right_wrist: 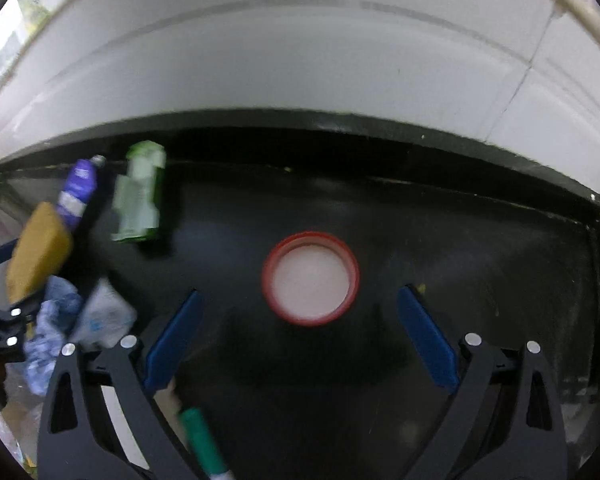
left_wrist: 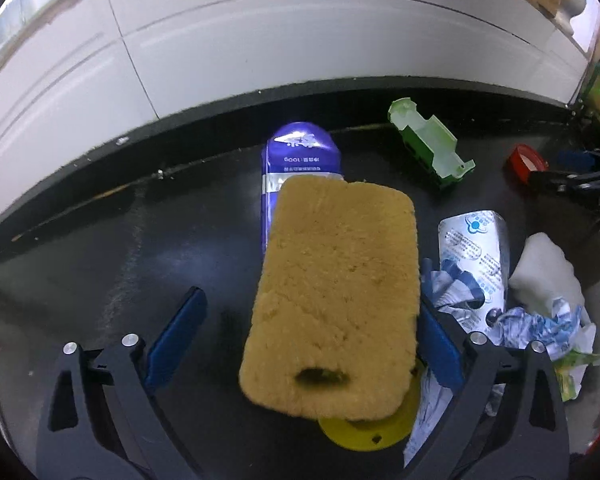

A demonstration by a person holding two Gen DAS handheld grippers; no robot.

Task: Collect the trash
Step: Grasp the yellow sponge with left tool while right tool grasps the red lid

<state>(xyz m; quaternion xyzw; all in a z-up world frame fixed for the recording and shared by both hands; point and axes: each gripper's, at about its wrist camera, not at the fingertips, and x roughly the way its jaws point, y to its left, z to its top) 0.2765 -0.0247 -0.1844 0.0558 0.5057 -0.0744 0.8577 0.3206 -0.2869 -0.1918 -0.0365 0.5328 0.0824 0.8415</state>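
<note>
A yellow sponge (left_wrist: 332, 292) lies on the black counter (left_wrist: 100, 260), overlapping a purple packet (left_wrist: 296, 156) and a yellow disc (left_wrist: 364, 428). My left gripper (left_wrist: 312, 294) stands open around the sponge; its right pad (left_wrist: 440, 352) is against the sponge's edge and its left pad (left_wrist: 176, 340) is well apart. My right gripper (right_wrist: 300, 292) hangs open just above a red lid (right_wrist: 310, 278) with a white inside, nothing between its pads. The sponge (right_wrist: 38, 252) and left gripper (right_wrist: 4, 300) show at the left edge of the right wrist view.
A green plastic tray (left_wrist: 428, 144), a silver foil wrapper (left_wrist: 476, 256), a white tissue (left_wrist: 544, 276) and crumpled blue-white wrappers (left_wrist: 540, 324) lie to the right of the sponge. A green marker (right_wrist: 204, 444) lies near my right gripper. A white tiled wall (left_wrist: 260, 40) backs the counter.
</note>
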